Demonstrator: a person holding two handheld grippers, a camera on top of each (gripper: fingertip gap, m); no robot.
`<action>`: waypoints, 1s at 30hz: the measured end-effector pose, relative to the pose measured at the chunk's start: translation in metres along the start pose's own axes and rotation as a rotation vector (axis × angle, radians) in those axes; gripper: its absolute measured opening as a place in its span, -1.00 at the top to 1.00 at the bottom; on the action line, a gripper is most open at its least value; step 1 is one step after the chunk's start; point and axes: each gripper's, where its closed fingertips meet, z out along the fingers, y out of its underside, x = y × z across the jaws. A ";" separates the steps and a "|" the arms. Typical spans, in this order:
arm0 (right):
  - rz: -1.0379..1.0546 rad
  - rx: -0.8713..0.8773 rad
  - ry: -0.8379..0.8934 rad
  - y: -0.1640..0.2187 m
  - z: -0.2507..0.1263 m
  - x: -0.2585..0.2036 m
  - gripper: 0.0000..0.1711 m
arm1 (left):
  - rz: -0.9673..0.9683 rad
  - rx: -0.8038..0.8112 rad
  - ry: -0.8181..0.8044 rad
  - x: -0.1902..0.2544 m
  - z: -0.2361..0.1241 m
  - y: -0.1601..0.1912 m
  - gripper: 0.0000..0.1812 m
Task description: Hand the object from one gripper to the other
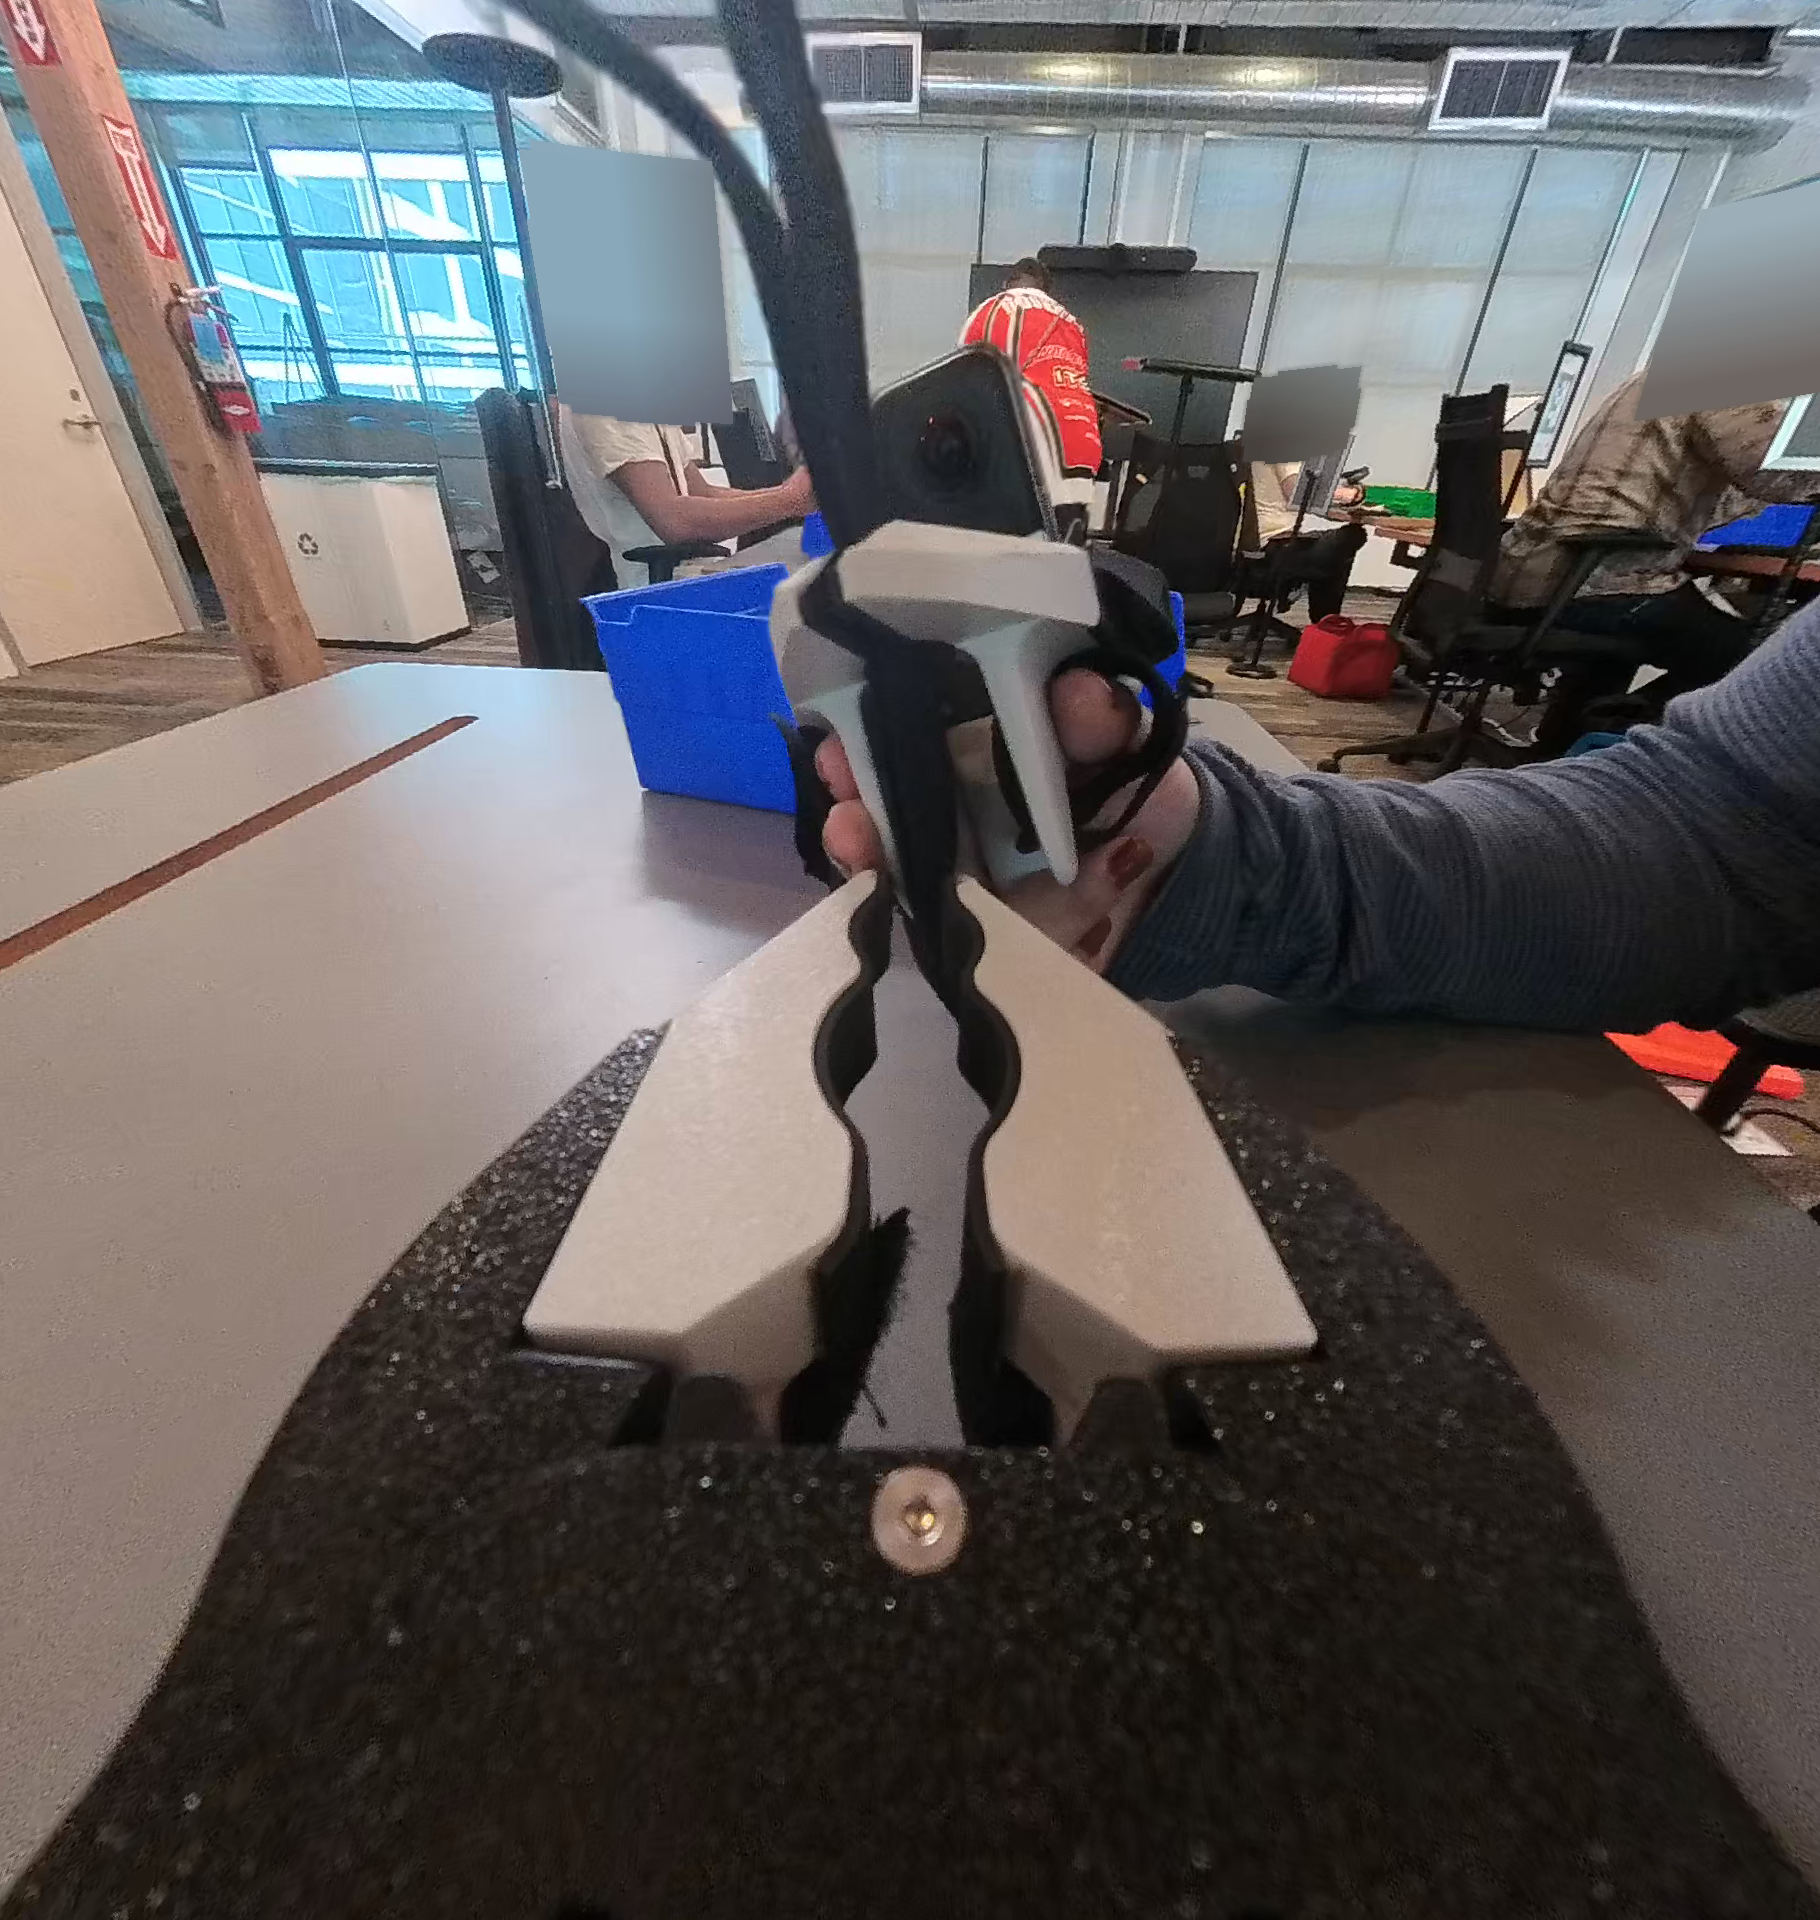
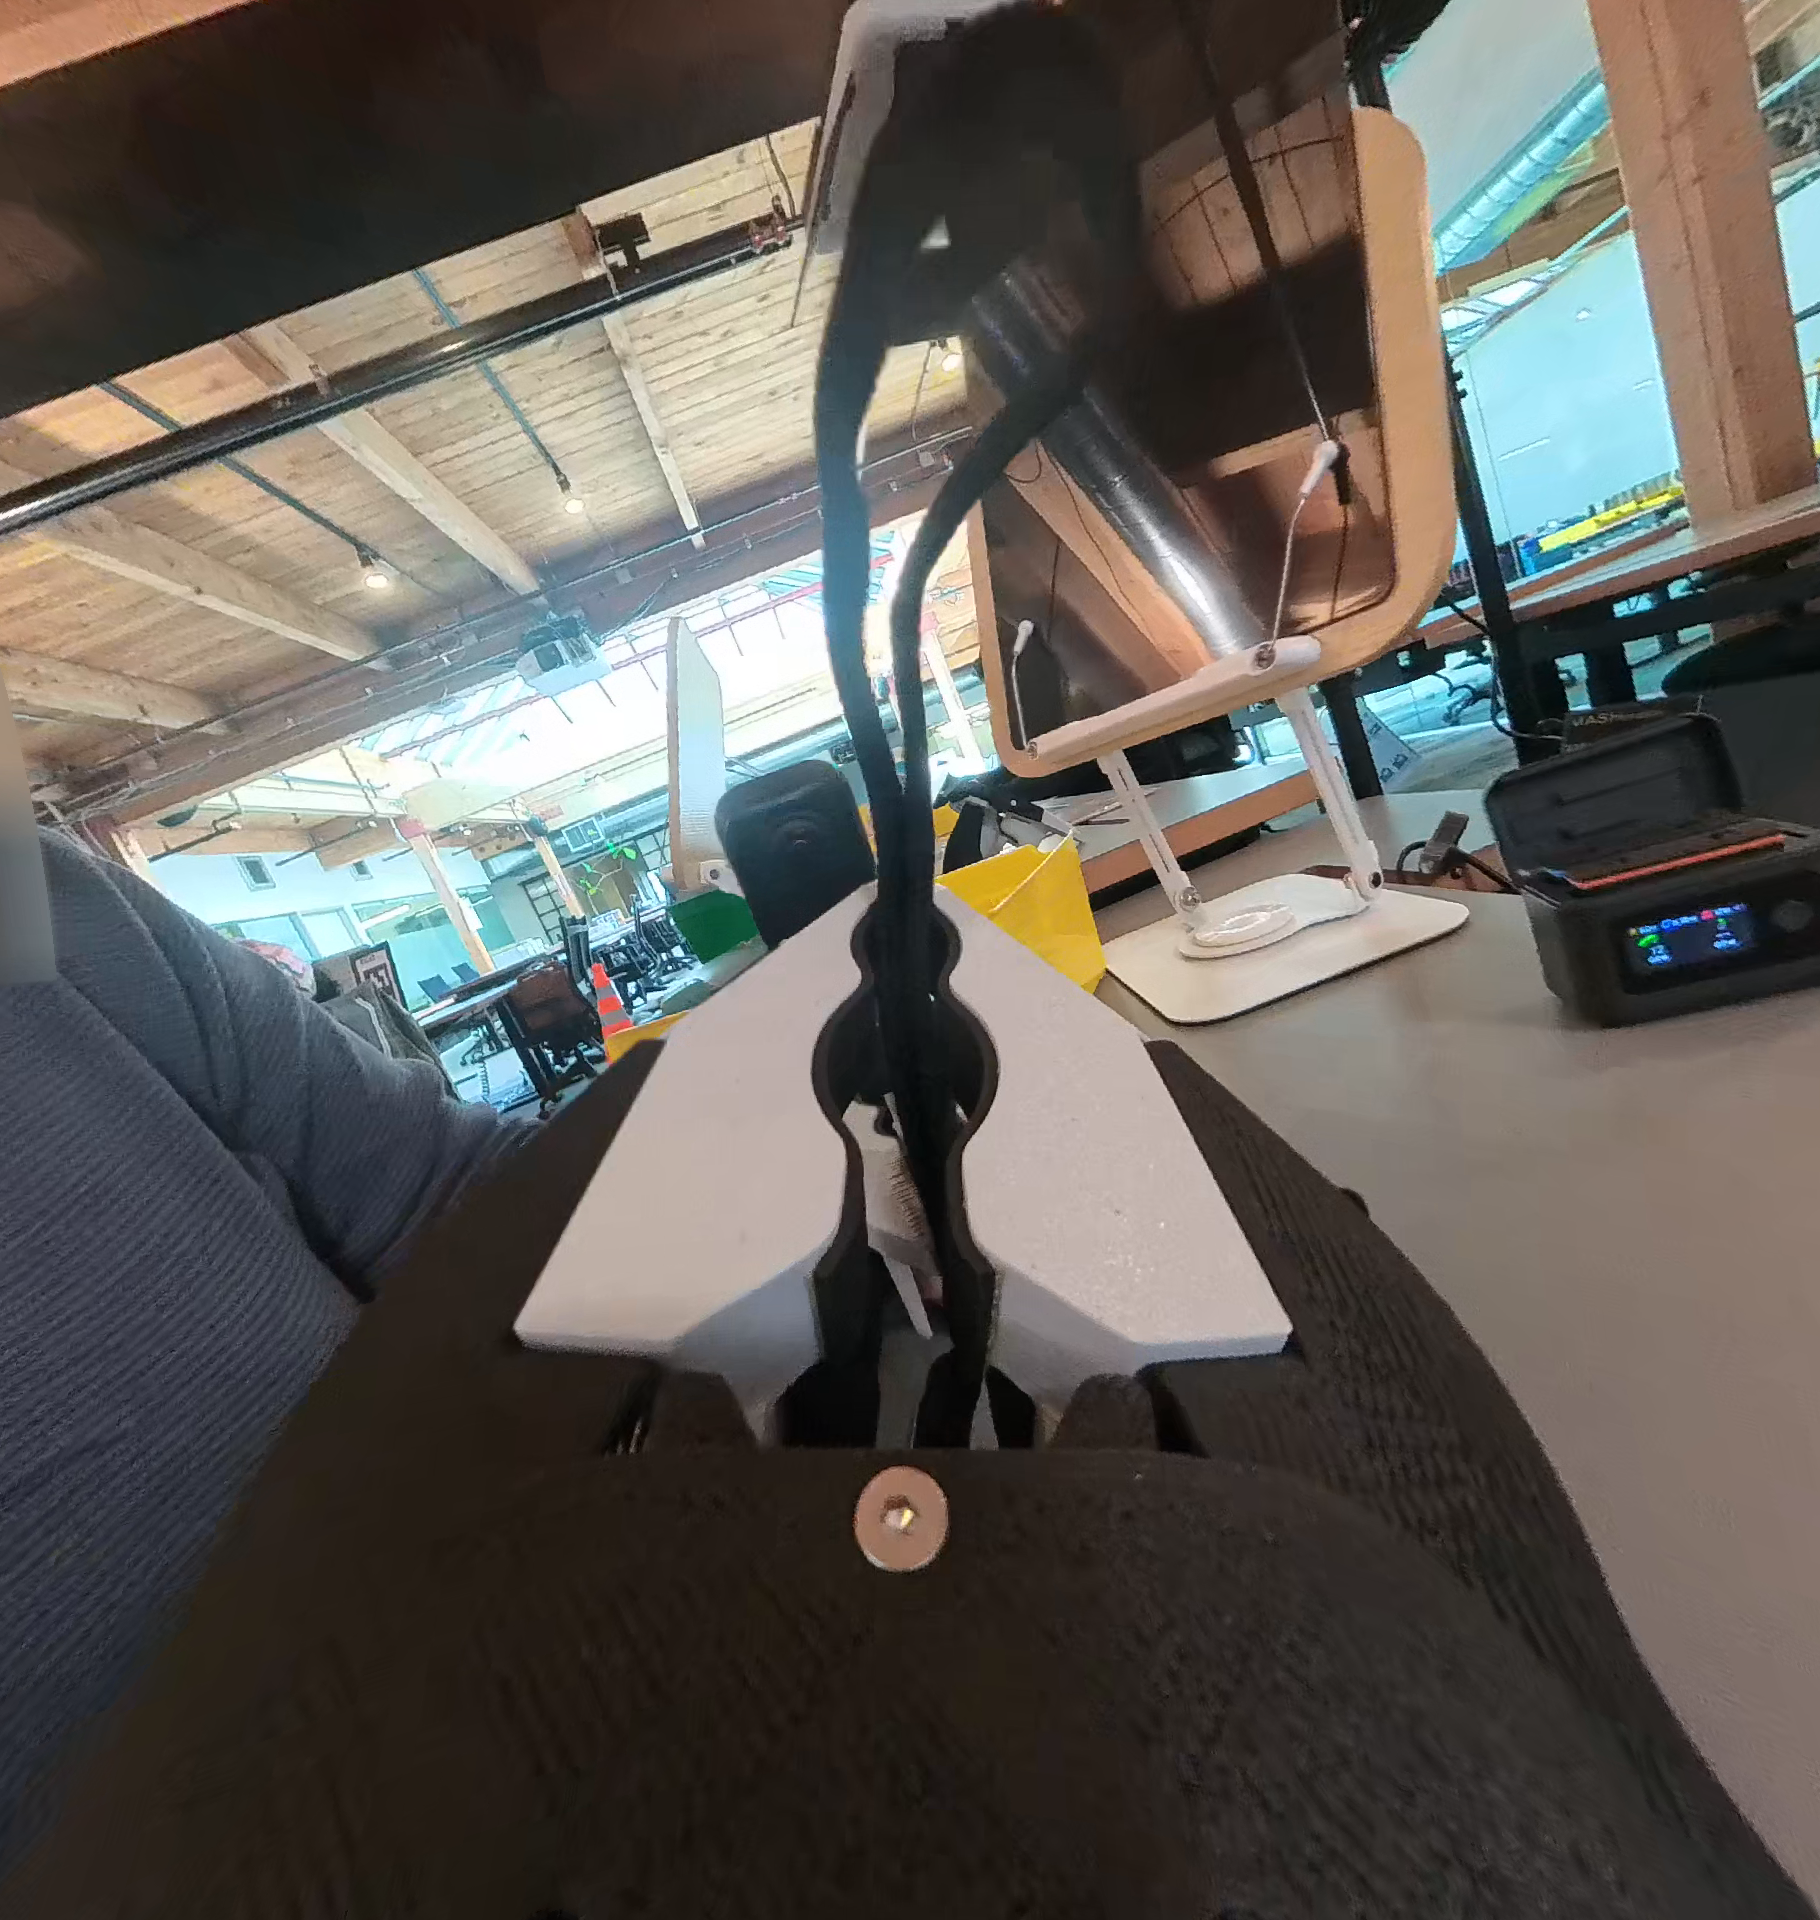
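The object is a long black fabric strap (image 1: 812, 312). In the left wrist view my left gripper (image 1: 918, 888) is shut, its tips pinching the strap's lower end. Facing it, tip to tip, is my right gripper (image 1: 973, 862), held by a hand in a blue sleeve (image 1: 1457, 883), with the strap running between its fingers. In the right wrist view my right gripper (image 2: 906, 909) is shut on the strap (image 2: 875, 623), which rises in two strands out of the top of the frame. The other gripper's black camera (image 2: 792, 852) shows just behind the tips.
Both grippers hover above a grey table (image 1: 314, 1039). A blue bin (image 1: 698, 675) stands at its far edge. A white stand (image 2: 1280, 935), a black case with a small screen (image 2: 1675, 914) and a yellow bag (image 2: 1031, 914) are on the right. People sit at desks behind. My hands' fingertips stand some 6 cm from each other.
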 end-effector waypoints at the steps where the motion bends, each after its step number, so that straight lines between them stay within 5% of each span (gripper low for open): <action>1: -0.009 -0.002 -0.001 0.000 0.000 -0.001 0.98 | -0.009 0.002 0.007 0.000 0.000 0.000 0.94; 7: -0.120 0.004 0.049 -0.005 -0.004 0.002 0.98 | 0.027 0.016 -0.039 -0.005 -0.003 -0.002 0.99; 14: -0.422 -0.102 0.252 0.000 -0.012 0.024 0.94 | 0.344 -0.087 -0.371 -0.044 -0.022 -0.004 1.00; 20: -0.829 -0.239 0.509 -0.002 -0.024 0.048 0.46 | 0.666 -0.244 -0.732 -0.080 -0.051 -0.009 1.00; 26: -1.300 -0.392 0.695 -0.010 -0.035 0.058 0.33 | 0.822 -0.398 -0.850 -0.095 -0.061 -0.001 1.00; 30: -1.549 -0.456 0.792 -0.017 -0.039 0.061 0.08 | 0.849 -0.578 -0.929 -0.111 -0.071 0.016 1.00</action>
